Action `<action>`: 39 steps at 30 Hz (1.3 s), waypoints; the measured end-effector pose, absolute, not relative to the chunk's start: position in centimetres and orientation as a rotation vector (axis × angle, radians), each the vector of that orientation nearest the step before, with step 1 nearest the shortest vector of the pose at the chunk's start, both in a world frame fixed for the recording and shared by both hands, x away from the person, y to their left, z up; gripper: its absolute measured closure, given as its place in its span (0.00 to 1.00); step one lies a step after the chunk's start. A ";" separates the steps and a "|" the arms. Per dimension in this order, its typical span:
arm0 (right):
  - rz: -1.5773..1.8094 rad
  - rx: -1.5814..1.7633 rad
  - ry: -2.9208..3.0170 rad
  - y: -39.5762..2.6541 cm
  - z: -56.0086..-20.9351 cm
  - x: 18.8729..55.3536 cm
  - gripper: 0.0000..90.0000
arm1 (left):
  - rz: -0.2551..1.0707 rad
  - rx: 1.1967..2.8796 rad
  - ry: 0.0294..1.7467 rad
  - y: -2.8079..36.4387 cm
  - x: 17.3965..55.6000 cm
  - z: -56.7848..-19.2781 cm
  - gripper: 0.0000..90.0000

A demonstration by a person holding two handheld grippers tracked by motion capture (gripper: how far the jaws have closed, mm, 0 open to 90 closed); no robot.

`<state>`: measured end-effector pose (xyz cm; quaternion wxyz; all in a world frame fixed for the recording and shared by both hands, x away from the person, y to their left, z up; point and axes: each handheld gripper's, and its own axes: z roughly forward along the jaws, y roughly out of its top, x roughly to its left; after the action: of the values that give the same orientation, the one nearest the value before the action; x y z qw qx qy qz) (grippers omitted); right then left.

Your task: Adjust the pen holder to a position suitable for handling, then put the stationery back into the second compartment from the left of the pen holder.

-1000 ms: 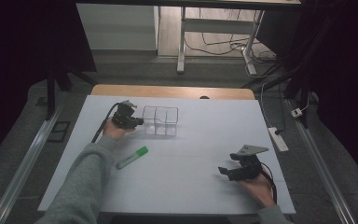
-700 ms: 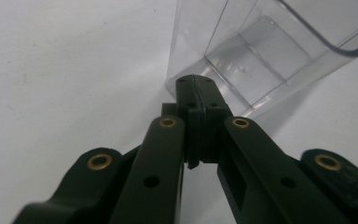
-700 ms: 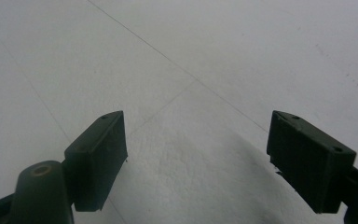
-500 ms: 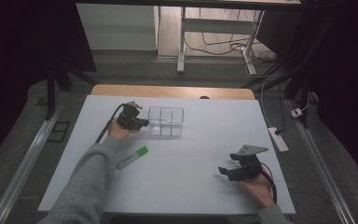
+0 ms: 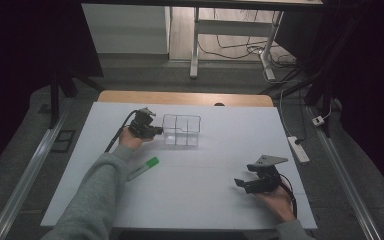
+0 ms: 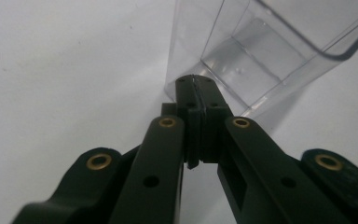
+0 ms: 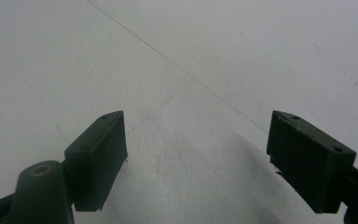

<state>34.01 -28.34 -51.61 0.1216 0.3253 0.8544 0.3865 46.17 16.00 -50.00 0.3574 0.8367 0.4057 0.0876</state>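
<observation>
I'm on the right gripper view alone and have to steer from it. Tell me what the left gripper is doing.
Observer: The left gripper is shut, its jaws pressed together with nothing between them.
Operator: Say what it's next to.
Observer: Its tips sit at the near left corner of a clear plastic bin with compartments; I cannot tell if they touch it.
Operator: List anything else on the table.
Observer: A green marker lies on the white table beside the left sleeve, apart from the bin.
</observation>
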 end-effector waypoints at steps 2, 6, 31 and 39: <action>1.135 0.955 2.492 -28.4 -51.6 34.1 0.22 | 0.232 2.170 1.046 16.2 46.0 -49.8 0.99; 1.147 0.958 2.487 -28.4 -51.6 34.1 0.22 | 0.239 2.166 1.043 16.5 45.4 -49.4 0.98; 1.167 0.953 2.475 -28.4 -51.4 33.8 0.22 | 0.149 2.282 0.952 17.1 39.7 -45.7 0.38; 1.169 0.953 2.469 -28.4 -51.4 33.8 0.22 | 0.159 2.294 0.950 17.5 38.6 -45.0 0.35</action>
<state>33.78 -28.43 -51.36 0.1237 0.3268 0.8469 0.4008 38.57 17.51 -44.95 0.3212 0.8732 0.3615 0.0604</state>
